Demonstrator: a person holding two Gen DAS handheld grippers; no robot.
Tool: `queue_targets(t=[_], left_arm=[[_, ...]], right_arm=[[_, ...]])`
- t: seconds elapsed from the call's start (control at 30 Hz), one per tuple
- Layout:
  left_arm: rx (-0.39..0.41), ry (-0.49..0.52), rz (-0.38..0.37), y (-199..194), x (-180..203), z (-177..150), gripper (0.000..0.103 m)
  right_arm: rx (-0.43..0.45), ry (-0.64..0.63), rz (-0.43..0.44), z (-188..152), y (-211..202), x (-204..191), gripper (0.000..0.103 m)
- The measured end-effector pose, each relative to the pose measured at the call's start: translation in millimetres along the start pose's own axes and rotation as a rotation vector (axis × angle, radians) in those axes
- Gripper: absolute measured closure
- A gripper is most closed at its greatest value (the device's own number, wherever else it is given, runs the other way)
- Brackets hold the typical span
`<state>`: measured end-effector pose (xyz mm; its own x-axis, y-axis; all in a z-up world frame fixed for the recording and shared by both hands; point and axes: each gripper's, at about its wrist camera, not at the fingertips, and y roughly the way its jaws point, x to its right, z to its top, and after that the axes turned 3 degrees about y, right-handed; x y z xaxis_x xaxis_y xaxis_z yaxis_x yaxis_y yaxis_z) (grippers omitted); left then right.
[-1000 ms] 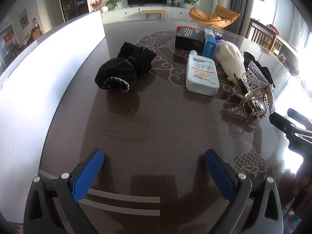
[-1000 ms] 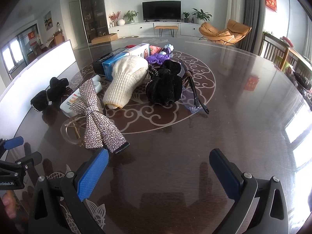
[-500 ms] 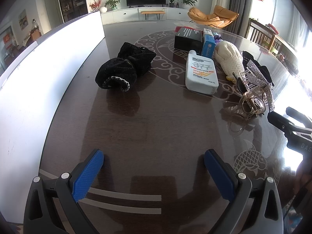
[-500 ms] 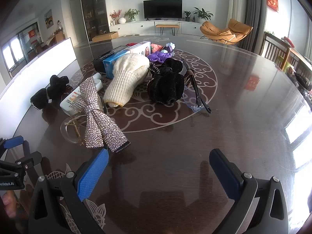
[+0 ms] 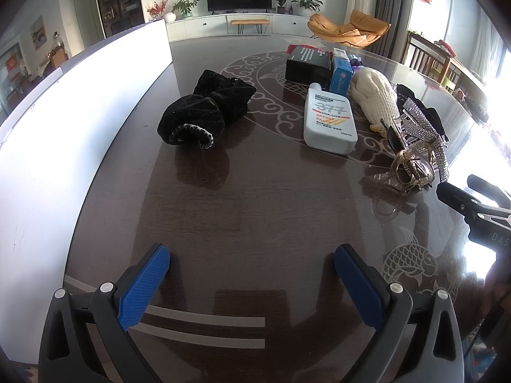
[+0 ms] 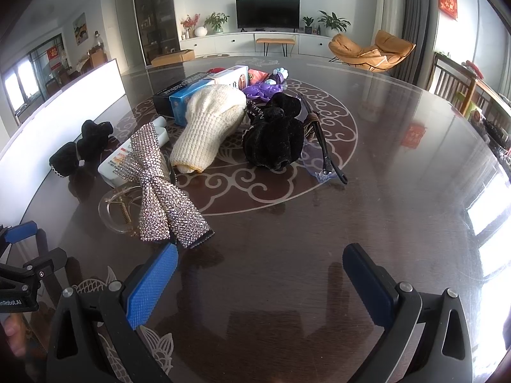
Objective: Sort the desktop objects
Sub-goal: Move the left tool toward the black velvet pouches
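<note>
The flat white plastic bottle [image 5: 329,121] lying on the dark table reads "377" and "UVA/UVB". The black gripper body [image 5: 488,233] at the right edge shows "DAS"; other print is too small.

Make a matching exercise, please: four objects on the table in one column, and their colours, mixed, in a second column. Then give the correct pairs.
Objects:
1. sunscreen bottle
2. knitted glove
3. rhinestone bow clip
4. velvet scrunchie

Colours:
A. black
B. sparkling silver
C. white with orange stripes
D. cream

Pairs: 1-C, 2-D, 3-B, 4-A
</note>
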<state>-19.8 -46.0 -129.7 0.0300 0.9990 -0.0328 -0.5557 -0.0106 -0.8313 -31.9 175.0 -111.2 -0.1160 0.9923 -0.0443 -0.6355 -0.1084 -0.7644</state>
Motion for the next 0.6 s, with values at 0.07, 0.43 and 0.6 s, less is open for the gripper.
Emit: queue_targets(t=[0.07,0.43,0.6], left_arm=[[-0.002,-0.002,0.003,-0.3,-0.3,-0.2,0.0],[-0.013,0.051,-0.033,-9.5,-12.9,-12.9,0.0],[-0.052,0.057,-0.026,3.6,-25.9,9.4,0.0]], right_arm=[[0.0,0.0,0.0,0.0,0.0,-0.1,0.0],[-0.001,0.001,0.001,1.1,3.0,-2.3,0.0],[-0.001,0.003,0.0,0.9,2.7,-1.2,0.0]])
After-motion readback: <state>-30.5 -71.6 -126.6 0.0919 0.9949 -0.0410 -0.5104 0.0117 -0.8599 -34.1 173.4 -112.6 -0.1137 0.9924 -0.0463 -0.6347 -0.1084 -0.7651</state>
